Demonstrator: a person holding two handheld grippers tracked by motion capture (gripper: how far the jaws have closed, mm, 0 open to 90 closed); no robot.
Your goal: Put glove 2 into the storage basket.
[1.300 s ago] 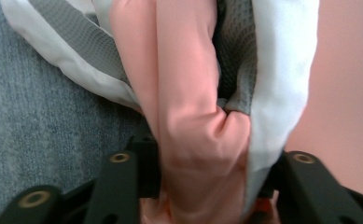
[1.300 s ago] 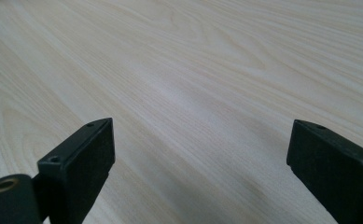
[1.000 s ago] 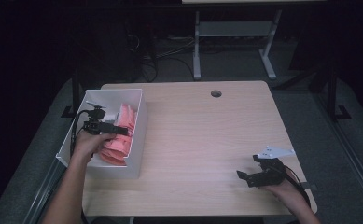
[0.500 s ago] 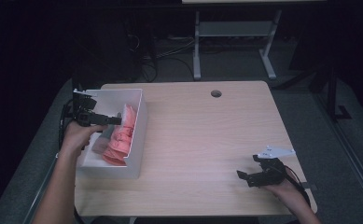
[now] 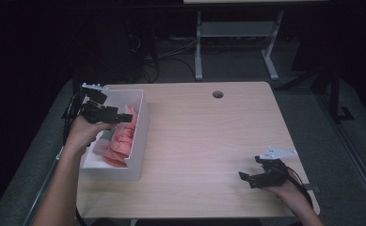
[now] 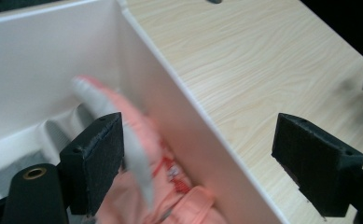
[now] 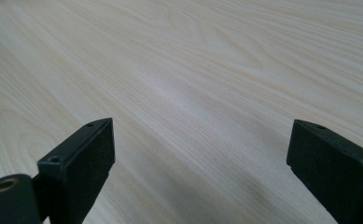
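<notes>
A pale, light-wood-grained tabletop [image 5: 204, 141] is showing fine wavy streaks of beige and cream, with a small dark round hole [image 5: 218, 94] near its far edge. A plain white rectangular plastic box [image 5: 141, 136] is sitting at its left, holding salmon-pink folded fabric [image 5: 124, 136] that is bearing small red printed marks and a grey-white band. Both the matte black left gripper [image 5: 119, 117] and the matte black right gripper [image 5: 246, 178] are wearing pale grey three-cornered plates.

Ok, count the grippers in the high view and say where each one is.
2. The left gripper is above the white box of pink cloth at the table's left edge, jaws open and empty. The right gripper rests low at the table's near right corner.
</notes>
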